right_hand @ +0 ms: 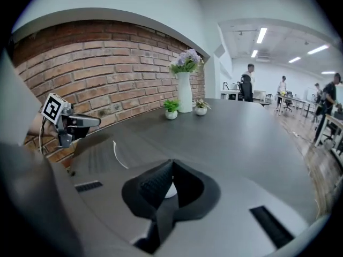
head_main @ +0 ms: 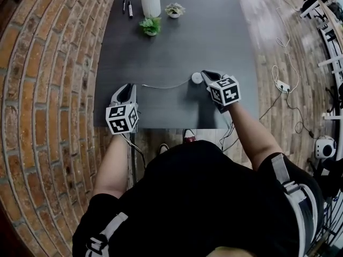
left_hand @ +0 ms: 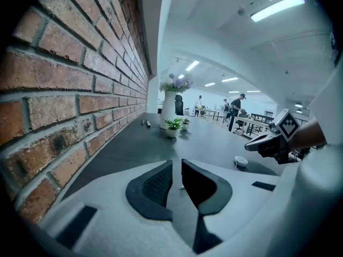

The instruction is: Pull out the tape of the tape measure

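Observation:
A small round white tape measure point(head_main: 197, 78) lies on the dark grey table point(head_main: 177, 42). Its thin tape point(head_main: 166, 86) runs out to the left in a shallow curve and ends a little short of my left gripper point(head_main: 127, 90). The left gripper point(left_hand: 177, 178) stands open by a narrow gap, with nothing pressed between the pads. My right gripper point(head_main: 206, 73) hovers right over the case, its jaws shut tip to tip point(right_hand: 170, 164). The white case point(right_hand: 169, 190) shows just beneath them. In the right gripper view the tape point(right_hand: 119, 155) curves toward the left gripper point(right_hand: 96, 121).
A white vase of flowers point(head_main: 150, 0), two small potted plants point(head_main: 151, 25) point(head_main: 174, 9) and pens point(head_main: 127, 8) stand at the table's far end. A brick wall point(head_main: 48, 90) borders the left side. Cables and a power strip point(head_main: 282, 85) lie on the floor at right.

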{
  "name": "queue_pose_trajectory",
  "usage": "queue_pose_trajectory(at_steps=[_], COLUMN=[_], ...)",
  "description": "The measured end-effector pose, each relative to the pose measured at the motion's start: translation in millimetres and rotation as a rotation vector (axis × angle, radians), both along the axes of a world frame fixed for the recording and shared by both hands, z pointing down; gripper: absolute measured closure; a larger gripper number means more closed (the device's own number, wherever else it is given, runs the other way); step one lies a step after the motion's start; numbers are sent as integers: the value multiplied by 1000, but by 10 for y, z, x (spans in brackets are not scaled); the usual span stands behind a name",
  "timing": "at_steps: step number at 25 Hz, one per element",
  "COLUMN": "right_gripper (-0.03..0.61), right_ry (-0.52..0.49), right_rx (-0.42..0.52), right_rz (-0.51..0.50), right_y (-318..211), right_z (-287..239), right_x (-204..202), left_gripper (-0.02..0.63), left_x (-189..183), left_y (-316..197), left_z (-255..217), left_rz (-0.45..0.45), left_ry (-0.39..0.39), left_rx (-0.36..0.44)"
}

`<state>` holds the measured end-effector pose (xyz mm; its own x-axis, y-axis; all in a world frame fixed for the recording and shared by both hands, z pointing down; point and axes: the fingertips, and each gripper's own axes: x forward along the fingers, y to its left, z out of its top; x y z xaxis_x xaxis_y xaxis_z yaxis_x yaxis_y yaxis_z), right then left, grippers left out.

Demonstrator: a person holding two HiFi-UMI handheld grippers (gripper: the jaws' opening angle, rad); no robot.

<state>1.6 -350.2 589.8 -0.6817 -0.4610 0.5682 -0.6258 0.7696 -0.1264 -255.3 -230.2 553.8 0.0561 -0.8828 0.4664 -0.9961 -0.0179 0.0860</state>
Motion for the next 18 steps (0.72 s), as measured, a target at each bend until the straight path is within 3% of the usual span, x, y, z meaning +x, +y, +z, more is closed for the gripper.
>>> queue_pose_trajectory(at_steps=[6, 18], right_gripper=[581, 581], right_ry=[63, 125], right_rx=[-28, -18], right_rz=[-48, -118], right_y=[43, 123], right_z=[189, 332], right_x=[-61, -172], left_gripper=[603, 604], left_x=[-102, -190], left_y=[149, 666], left_z=[-225, -243], left_rz=[-59, -140], left_ry=[-7, -22], left_rx=[59, 45])
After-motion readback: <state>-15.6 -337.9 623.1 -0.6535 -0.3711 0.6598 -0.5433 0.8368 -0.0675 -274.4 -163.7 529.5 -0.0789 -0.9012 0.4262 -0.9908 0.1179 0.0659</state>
